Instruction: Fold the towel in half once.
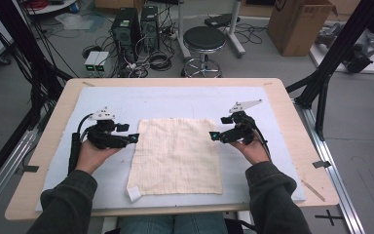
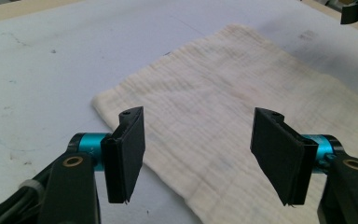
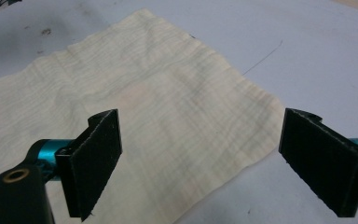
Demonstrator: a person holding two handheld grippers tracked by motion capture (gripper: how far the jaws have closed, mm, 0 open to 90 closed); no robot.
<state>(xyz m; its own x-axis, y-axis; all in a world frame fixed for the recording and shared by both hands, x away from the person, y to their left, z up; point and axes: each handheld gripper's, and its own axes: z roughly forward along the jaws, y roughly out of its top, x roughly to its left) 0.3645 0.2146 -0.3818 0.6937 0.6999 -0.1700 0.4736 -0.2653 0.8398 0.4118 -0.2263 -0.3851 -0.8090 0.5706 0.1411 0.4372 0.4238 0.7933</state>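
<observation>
Item one, the cream cloth (image 1: 175, 156): I see it lying flat near the middle of the blue-grey mat (image 1: 185, 100) that covers the wooden table (image 1: 39, 151). Its small white tag (image 1: 134, 194) sits at the 7 o'clock corner in the high view.

Item two, the left gripper (image 1: 133, 138): I find it at 9 o'clock of the cloth, just off the cloth's left edge. The left hand (image 1: 91, 155) holds it from below and behind, forearm coming up from 6 o'clock in a dark green sleeve (image 1: 65, 204), the tool lying roughly level and pointing toward 3 o'clock. In the left gripper view (image 2: 196, 158) I read the jaws as standing well apart with nothing between them, above the cloth's near corner and not touching it.

Item three, the right gripper (image 1: 214, 136): at 3 o'clock of the cloth, just off its right edge, mirroring the other. The right hand (image 1: 253, 148) grips it from behind, pointing it toward 9 o'clock. In the right gripper view (image 3: 200, 163) the jaws are spread wide and empty, with the cloth's corner lying on the mat beyond them.
</observation>
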